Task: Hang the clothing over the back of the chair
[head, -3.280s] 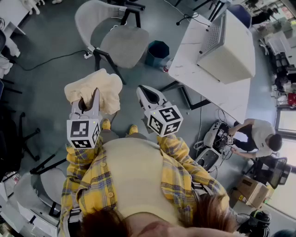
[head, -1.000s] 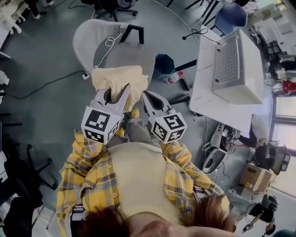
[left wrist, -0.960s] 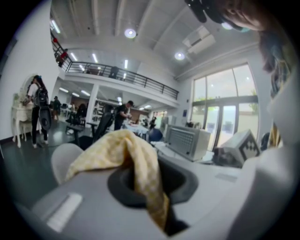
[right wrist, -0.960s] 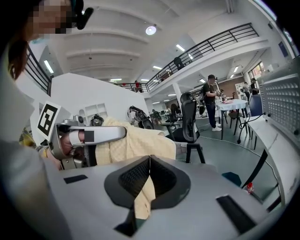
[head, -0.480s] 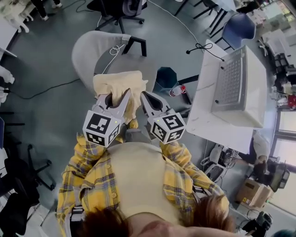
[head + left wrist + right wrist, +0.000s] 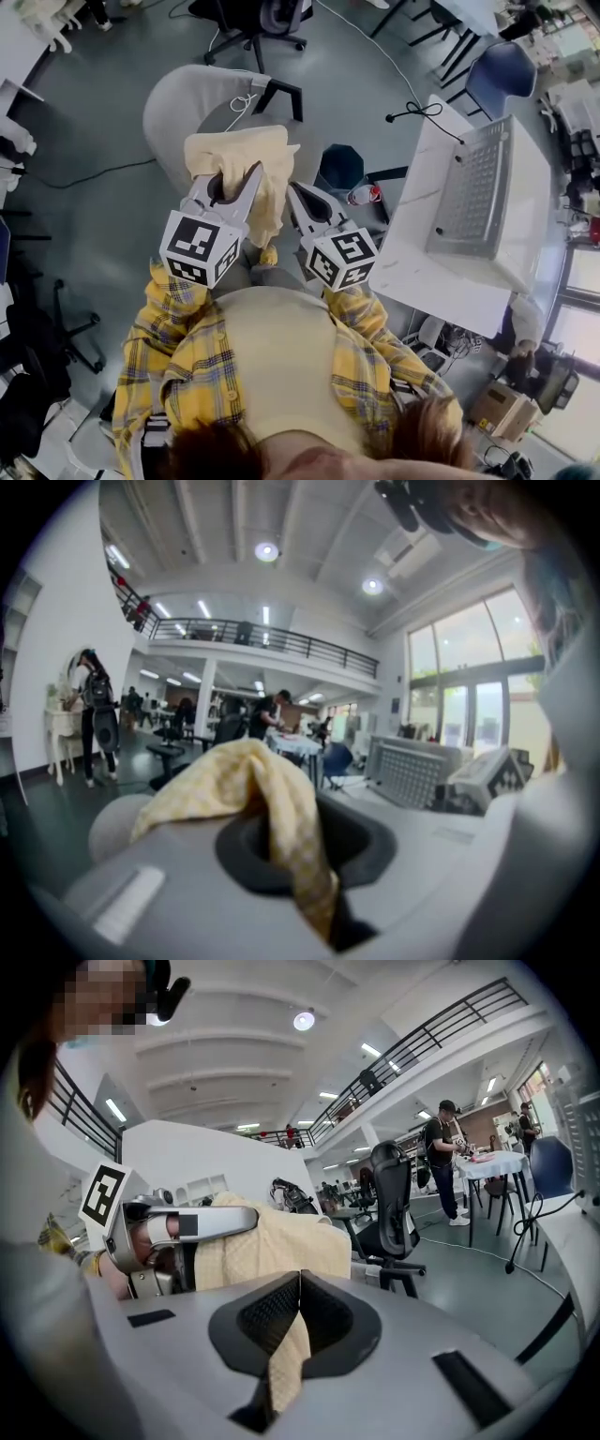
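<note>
left tool [image 6: 231, 184], right tool [image 6: 296, 194] — clothing [image 6: 240, 150] pinched in both.

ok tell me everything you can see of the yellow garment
The pale yellow fabric garment looks soft, with a fine waffle-like texture. It is bunched and draped, not spread flat. The left hand-held gripper is shut on one fold and the right hand-held gripper pinches another. In the head view it hangs over the grey chair; whether it touches the chair I cannot tell.

One yellow garment [image 6: 239, 150] and two grippers, left gripper [image 6: 230, 176] and right gripper [image 6: 296, 193]. One grey chair [image 6: 173, 103], one teal bin [image 6: 339, 167]
</note>
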### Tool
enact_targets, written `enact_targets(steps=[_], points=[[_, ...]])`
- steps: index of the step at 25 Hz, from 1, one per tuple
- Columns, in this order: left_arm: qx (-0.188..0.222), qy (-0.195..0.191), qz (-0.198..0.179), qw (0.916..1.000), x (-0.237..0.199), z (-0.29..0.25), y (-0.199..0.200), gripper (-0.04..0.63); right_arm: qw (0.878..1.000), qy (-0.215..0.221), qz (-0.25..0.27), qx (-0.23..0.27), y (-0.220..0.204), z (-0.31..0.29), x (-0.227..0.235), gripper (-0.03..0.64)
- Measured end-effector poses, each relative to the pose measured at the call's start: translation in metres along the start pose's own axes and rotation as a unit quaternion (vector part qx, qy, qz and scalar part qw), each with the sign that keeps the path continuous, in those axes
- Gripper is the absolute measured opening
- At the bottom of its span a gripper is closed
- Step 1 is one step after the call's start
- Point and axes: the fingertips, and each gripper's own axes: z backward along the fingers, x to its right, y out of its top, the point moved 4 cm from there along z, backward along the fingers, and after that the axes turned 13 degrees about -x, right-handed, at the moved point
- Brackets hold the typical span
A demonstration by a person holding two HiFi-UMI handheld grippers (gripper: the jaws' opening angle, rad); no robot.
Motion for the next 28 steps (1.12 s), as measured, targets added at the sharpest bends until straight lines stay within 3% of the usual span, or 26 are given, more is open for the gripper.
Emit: enact_targets(steps=[11,28], points=[[0.024,0.016,-0.006,0.9996,-0.034,-0.012,0.03,0.035,1.0,0.011,0.001,-0.009,0.013,-0.028,0.004,0.015],[0.052,-0.001,-0.01,0.9986,-0.149,-0.002,0.057,0.035,1.0,-0.006,0.002,-0.018,0.058,-0.121,-0.035,0.015]])
